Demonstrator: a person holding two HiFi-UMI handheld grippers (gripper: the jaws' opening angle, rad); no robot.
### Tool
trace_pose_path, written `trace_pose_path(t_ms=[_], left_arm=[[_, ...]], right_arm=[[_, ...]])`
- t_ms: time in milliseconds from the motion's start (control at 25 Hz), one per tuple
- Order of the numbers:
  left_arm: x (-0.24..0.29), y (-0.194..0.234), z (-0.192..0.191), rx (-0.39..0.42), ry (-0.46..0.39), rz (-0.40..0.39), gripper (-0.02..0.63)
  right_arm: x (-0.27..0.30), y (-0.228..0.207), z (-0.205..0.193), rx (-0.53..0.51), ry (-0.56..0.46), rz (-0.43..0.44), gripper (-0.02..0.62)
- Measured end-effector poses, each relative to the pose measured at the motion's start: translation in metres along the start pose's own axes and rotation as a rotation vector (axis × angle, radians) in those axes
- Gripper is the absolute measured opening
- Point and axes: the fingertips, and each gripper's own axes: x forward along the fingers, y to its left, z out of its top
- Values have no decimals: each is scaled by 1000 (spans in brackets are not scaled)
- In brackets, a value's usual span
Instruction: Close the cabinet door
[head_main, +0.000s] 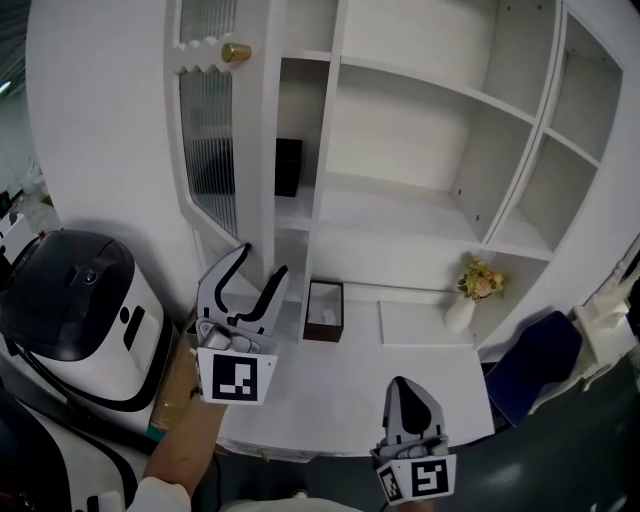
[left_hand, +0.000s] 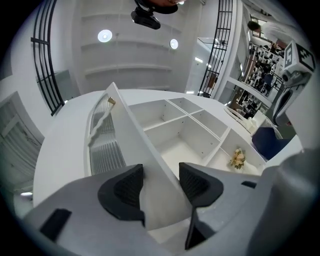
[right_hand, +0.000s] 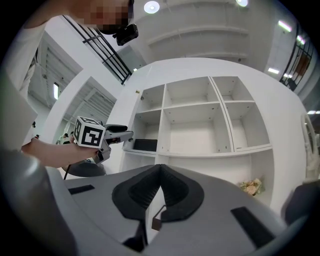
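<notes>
While the ribbed-glass cabinet door (head_main: 210, 130) stood ajar at the left side of the white cabinet (head_main: 420, 215), the left gripper (head_main: 262, 262) straddled the door's edge, fingers spread and released on either side of the panel. The right gripper (head_main: 405, 388) hung near the worktop (head_main: 330, 380), fingers clenched together on nothing.

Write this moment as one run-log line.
cabinet door: open | left gripper: jaws apart at door edge | right gripper: jaws together, empty
</notes>
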Motion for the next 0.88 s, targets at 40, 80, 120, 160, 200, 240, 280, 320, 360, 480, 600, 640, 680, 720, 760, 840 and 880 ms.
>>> trace_pose_path(t_ms=[40,80,120,160,200,240,280,320,360,480,600,640,680,720,760,840,880], left_arm=[[6,-2,-1,-1,4,-8,219],[11,-5,-3,2,6,-15,219],[17,-7,-3,7,7,-19,219],[22,-9,-4,12,8,-21,219],[27,-11,-5,15,9,-21,219],[32,-13,-6,17,11,-22,218],[37,-14,-7,16,14,-23,218],[42,-17,-9,10,18,-27,213],[48,-21,-12,0,22,-33,208],[62,-27,-16,-1,24,-41,206],[71,-33,-21,11,26,-47,206],[74,-34,-23,19,33,-52,206],[76,-35,-25,28,40,-59,206],[78,-36,-26,37,46,-65,206],[80,-36,-28,44,51,-71,206],[83,-36,-30,56,55,-77,206],[84,-36,-31,60,57,-77,206]], right_arm=[[-1,-5,-1,1,2,-11,-2],[-3,-10,-3,3,4,-22,-2],[-4,-15,-4,5,6,-32,-2],[-5,-19,-6,6,9,-41,-2],[-5,-23,-7,8,12,-48,-2],[-6,-27,-8,9,14,-55,-2],[-6,-31,-9,11,16,-61,-2],[-6,-35,-10,13,18,-67,-2],[-6,-39,-10,16,20,-73,-2],[-6,-50,-12,23,25,-86,-2],[-6,-55,-16,29,28,-92,-2],[-5,-56,-17,30,29,-92,-2],[-5,-55,-18,31,29,-92,-2],[-5,-54,-19,32,29,-93,-2],[-5,-53,-20,33,29,-94,-2],[-5,-51,-21,34,28,-95,-2],[-5,-50,-22,34,28,-94,-2]])
